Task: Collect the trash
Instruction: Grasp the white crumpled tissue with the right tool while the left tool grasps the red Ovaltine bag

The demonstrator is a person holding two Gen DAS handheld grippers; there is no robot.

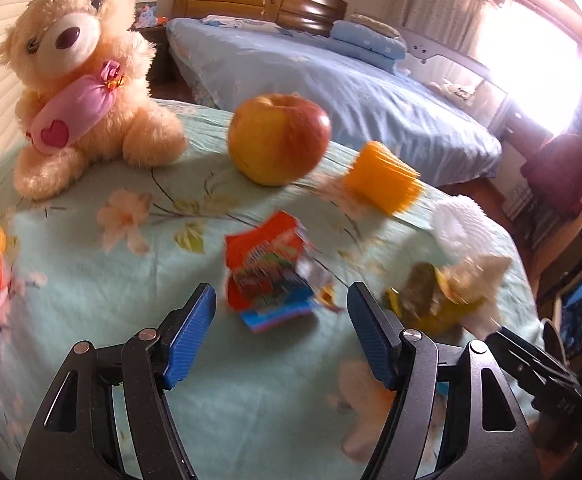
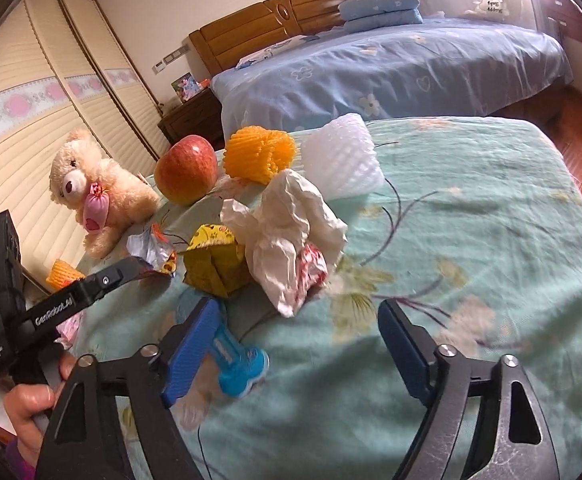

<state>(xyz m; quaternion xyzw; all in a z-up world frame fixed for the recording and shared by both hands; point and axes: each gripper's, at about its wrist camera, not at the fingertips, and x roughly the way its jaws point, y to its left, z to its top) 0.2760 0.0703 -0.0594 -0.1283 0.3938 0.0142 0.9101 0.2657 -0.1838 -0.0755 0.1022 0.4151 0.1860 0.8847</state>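
- Left wrist view: a crumpled red snack wrapper [image 1: 269, 272] lies on the mint floral bedspread [image 1: 103, 300], just ahead of the left gripper [image 1: 281, 306] and roughly between its blue pads [image 1: 195, 332], not touched by them.
- The left gripper's jaws stand wide apart and hold nothing.
- Right of the wrapper lies a yellow crumpled wrapper [image 1: 431, 300], with blurred white tissue paper [image 1: 479, 268] against it.
- Right wrist view: the white tissue paper [image 2: 291, 232] lies bunched on the bedspread [image 2: 471, 220] ahead of the right gripper [image 2: 303, 328], touching the yellow wrapper [image 2: 215, 268] on its left.
- The right gripper is also spread wide and empty; a small blue object [image 2: 239, 364] lies just beside its left pad [image 2: 191, 352].
- A silver foil wrapper [image 2: 151, 248] sits left of the yellow one, near the other gripper's black arm.
- Behind the trash are an orange foam fruit net [image 2: 259, 154], a white foam net [image 2: 343, 156] and an apple [image 2: 187, 168].
- A teddy bear [image 2: 95, 196] sits beside the apple, at the bedspread's edge.
- A blue-covered bed [image 2: 391, 68] stands beyond.
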